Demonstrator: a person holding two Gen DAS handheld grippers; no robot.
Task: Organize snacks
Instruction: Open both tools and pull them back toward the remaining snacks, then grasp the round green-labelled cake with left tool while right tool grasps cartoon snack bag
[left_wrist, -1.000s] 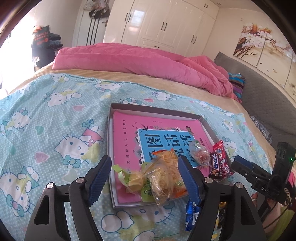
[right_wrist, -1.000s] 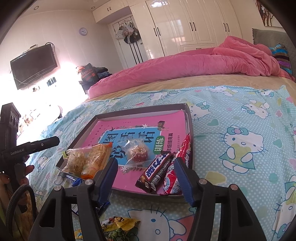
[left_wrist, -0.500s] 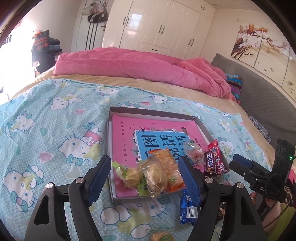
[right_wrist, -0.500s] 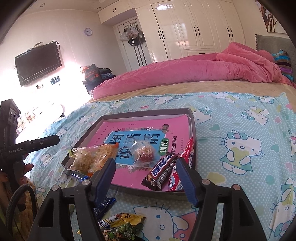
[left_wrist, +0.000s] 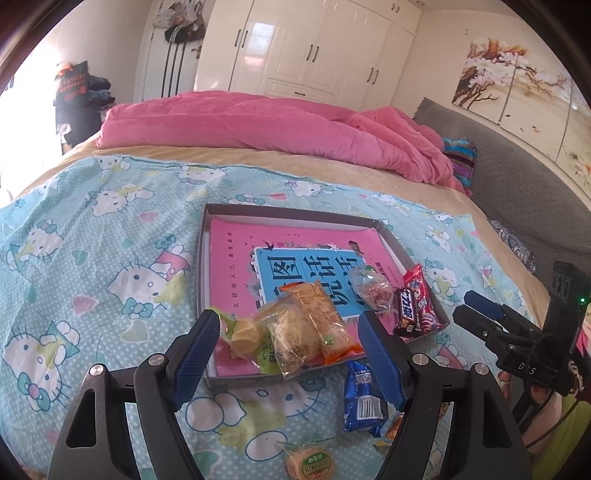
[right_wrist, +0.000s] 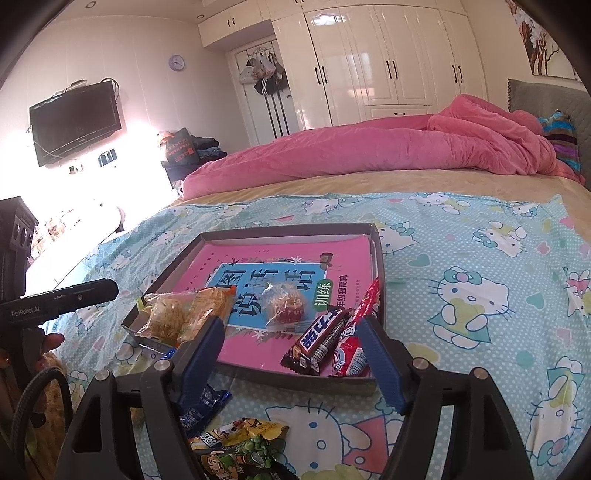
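green snack bag (right_wrist: 240, 448) cut by bottom edge, round cake (left_wrist: 309, 463) likewise (label unreadable)

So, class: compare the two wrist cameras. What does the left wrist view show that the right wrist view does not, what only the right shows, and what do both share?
Only the left wrist view: the round green-labelled cake on the sheet and the blossom painting.

Only the right wrist view: the wall television, the clock and the green-and-yellow snack packet.

Both: the grey tray holding the pink book, the chocolate bar, the blue packet outside the tray and the pink quilt.
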